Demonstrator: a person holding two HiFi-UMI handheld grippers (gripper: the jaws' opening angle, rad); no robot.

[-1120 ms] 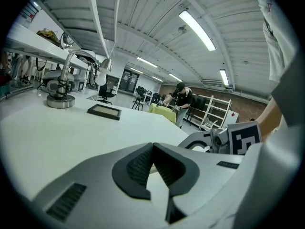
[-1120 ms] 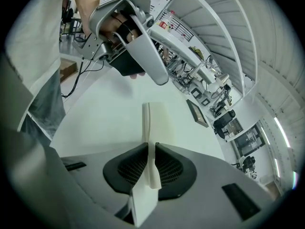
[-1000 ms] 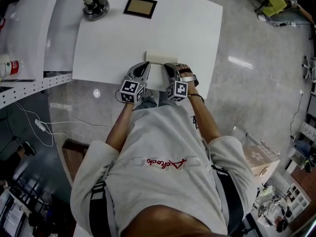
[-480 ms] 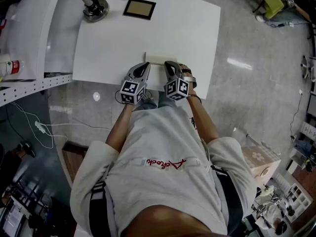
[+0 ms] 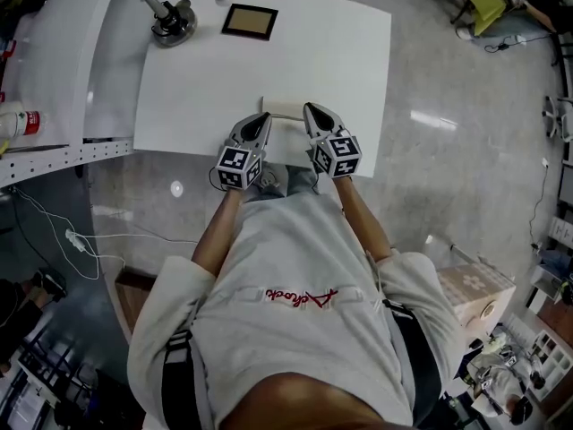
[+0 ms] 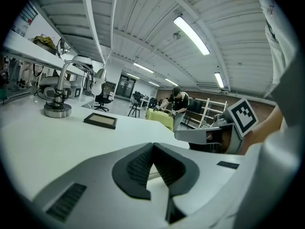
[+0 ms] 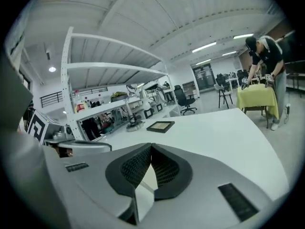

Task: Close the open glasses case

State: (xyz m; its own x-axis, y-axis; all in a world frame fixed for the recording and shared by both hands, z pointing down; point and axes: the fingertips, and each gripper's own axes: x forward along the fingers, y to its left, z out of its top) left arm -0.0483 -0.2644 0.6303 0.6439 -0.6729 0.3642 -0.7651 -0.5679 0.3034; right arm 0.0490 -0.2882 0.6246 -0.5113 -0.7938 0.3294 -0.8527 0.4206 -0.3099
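A pale glasses case (image 5: 285, 107) lies near the front edge of the white table (image 5: 215, 79), between my two grippers, which hide much of it. I cannot tell how its lid stands. My left gripper (image 5: 264, 116) sits at the case's left end with its jaws shut and nothing between them. My right gripper (image 5: 309, 107) is at the case's right end, raised a little and rolled, jaws also shut and empty. In the left gripper view the fingertips (image 6: 151, 145) meet, and the right gripper (image 6: 224, 136) shows beside them. In the right gripper view the tips (image 7: 151, 145) also meet.
A dark picture frame (image 5: 250, 21) lies at the table's far side, and a metal lamp base (image 5: 172, 18) stands at its far left corner. A shelf with a bottle (image 5: 13, 119) runs along the left. The table's front edge is just under the grippers.
My right gripper has rolled about its own axis and risen, and its marker cube has swung to the right. The left gripper and the case have stayed put.
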